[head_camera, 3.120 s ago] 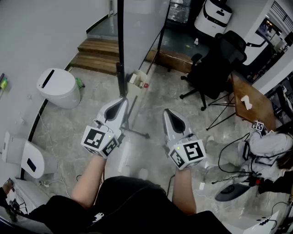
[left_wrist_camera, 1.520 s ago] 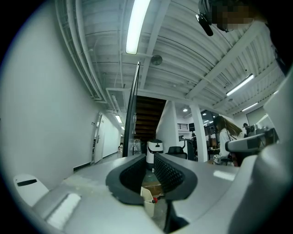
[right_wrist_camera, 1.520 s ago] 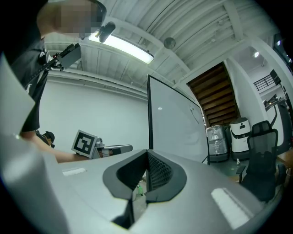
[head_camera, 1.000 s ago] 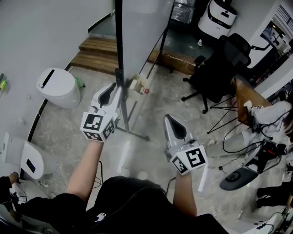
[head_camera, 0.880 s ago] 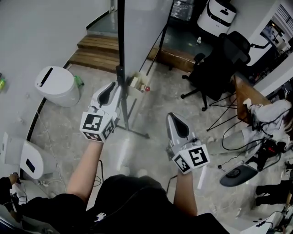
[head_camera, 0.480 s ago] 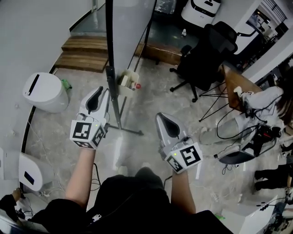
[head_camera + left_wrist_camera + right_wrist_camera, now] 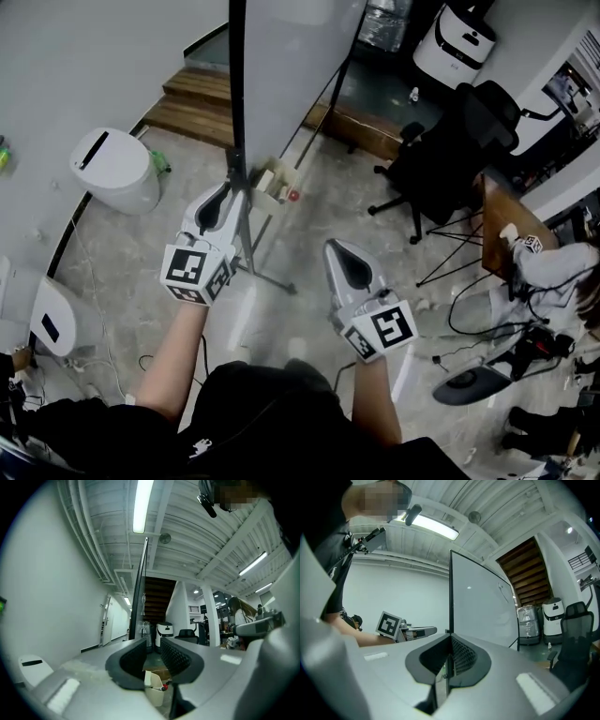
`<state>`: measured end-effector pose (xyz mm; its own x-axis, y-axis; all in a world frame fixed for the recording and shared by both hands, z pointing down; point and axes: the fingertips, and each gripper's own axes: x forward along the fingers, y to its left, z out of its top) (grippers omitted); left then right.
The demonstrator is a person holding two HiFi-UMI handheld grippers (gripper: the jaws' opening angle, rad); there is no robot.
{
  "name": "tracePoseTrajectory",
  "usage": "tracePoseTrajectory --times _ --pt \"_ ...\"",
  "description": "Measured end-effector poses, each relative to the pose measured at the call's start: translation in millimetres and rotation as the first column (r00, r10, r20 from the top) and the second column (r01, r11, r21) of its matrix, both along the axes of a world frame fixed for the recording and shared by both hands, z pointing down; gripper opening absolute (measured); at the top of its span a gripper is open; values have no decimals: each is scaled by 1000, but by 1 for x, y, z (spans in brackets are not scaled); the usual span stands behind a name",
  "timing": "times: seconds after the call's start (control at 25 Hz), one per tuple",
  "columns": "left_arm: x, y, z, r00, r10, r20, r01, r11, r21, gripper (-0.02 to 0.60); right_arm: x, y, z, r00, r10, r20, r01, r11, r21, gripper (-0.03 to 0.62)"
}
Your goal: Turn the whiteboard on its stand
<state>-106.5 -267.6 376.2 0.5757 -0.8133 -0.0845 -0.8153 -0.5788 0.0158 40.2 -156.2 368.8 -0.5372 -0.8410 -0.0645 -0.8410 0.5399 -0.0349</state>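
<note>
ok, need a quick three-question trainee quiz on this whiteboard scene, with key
1. True or false: the right gripper touches the whiteboard.
2. What is closest to the left gripper? A) the whiteboard's black frame edge B) the office chair C) the white bin
3. What lies in the small tray?
Key: 1 false; 2 A; 3 a red-capped marker.
</note>
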Motion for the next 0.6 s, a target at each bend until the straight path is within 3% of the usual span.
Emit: tracePoseTrajectory --times 0.2,0.6 --pt "2 -6 2 993 -116 12 116 993 -11 102 8 -20 -3 991 -137 -8 137 990 15 8" --pt "6 -8 22 969 -236 71 240 970 -45 183 17 -23 11 954 -300 24 300 954 -4 8"
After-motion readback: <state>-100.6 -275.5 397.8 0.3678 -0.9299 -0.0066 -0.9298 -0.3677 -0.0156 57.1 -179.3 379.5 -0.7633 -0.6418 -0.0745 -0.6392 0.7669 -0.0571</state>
